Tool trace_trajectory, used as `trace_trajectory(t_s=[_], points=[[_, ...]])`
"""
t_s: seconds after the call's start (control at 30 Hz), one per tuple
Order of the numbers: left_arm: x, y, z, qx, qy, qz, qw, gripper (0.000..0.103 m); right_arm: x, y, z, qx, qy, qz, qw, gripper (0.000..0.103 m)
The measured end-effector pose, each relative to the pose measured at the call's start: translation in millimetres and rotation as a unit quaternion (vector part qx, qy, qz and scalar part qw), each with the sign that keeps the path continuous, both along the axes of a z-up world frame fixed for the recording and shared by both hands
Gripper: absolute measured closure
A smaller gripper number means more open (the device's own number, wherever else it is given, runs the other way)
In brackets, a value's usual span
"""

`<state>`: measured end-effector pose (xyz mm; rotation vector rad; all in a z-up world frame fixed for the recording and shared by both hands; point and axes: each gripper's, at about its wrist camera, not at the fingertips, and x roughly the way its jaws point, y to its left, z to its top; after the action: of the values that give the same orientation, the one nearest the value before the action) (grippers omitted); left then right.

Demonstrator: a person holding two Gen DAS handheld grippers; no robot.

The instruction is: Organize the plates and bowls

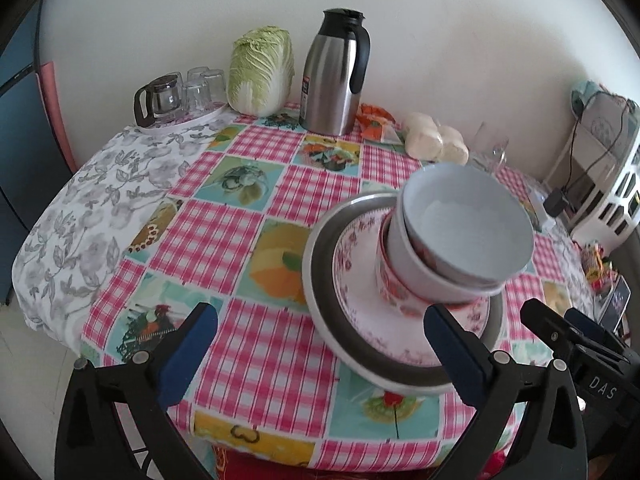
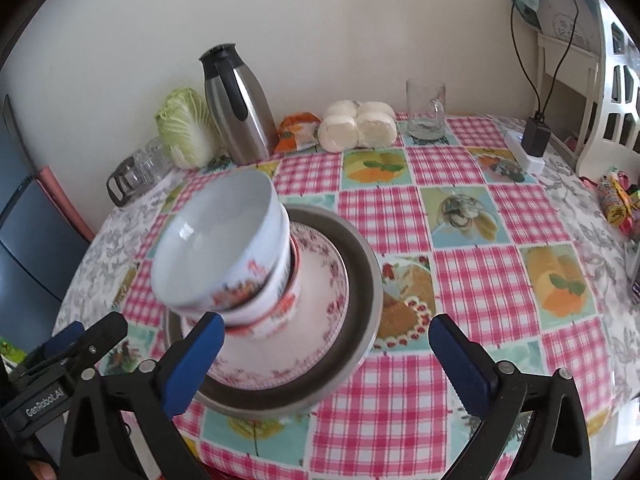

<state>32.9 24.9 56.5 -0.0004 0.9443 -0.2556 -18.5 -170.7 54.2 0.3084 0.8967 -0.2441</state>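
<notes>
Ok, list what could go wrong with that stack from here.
1. The stacked bowls seem to lean off-centre on the floral plate; a nudge could topple them.
2. Both the left hand-held gripper and right hand-held gripper are open, each with a finger close to the stack, so a careless move could clip the grey-rimmed plate.
3. The stack sits near the table edge and could slide off.

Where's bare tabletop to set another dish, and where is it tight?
Free: checked cloth between the plate stack and the floral cloth, and right of the stack toward the buns and glass mug. Crowded: back edge by the cabbage, thermos and glass tray.
</notes>
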Motion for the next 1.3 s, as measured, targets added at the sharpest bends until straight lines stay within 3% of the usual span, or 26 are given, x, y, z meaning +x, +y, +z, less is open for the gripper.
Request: trace_trajectory(t_s=[0.57,1.3], points=[[-22,-2,-3,0.038,0.010,0.009,0.9992,0.000,-31,3,-16,-0.017,0.025,-0.003,1.000,0.000],[-19,-9,-15,0.068,0.037,0.002,0.9970,0.000,-34,-4,-19,-0.020,0.035,-0.014,0.999,0.000]])
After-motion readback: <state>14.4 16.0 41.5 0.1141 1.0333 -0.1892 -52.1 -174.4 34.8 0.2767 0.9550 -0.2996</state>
